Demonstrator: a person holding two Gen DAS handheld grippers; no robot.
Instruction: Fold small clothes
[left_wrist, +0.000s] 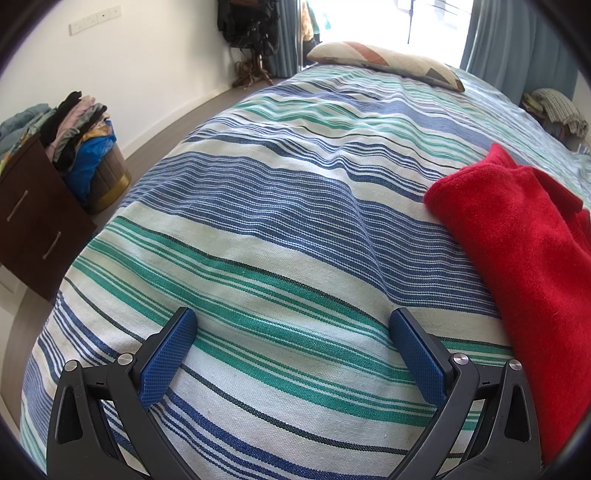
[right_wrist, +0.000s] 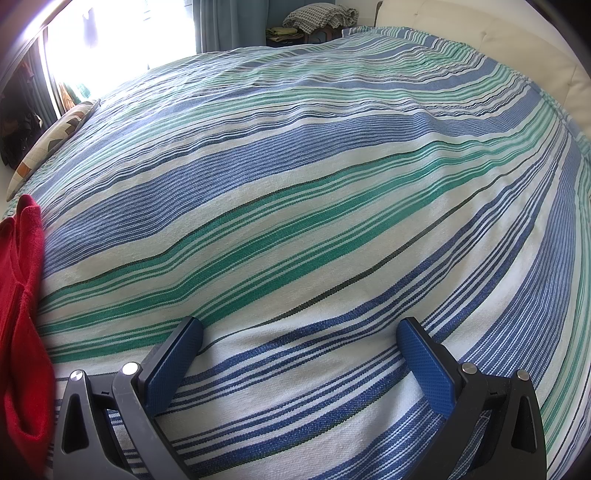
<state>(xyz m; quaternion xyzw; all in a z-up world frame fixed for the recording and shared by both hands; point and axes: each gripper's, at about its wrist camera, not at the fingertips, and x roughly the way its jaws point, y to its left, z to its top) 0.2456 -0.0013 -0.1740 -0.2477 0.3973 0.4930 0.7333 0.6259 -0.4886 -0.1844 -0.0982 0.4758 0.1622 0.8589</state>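
A red knit garment (left_wrist: 524, 254) lies folded on the striped bedspread (left_wrist: 280, 206), at the right of the left wrist view. It also shows at the far left edge of the right wrist view (right_wrist: 22, 295). My left gripper (left_wrist: 293, 325) is open and empty, low over the bedspread, to the left of the garment. My right gripper (right_wrist: 301, 332) is open and empty over the bare bedspread (right_wrist: 314, 184), to the right of the garment. Neither gripper touches the garment.
A patterned pillow (left_wrist: 384, 62) lies at the far end of the bed. A dark drawer unit (left_wrist: 33, 218) and a basket heaped with clothes (left_wrist: 88, 147) stand on the floor at left. A white headboard (right_wrist: 498, 40) runs along the right.
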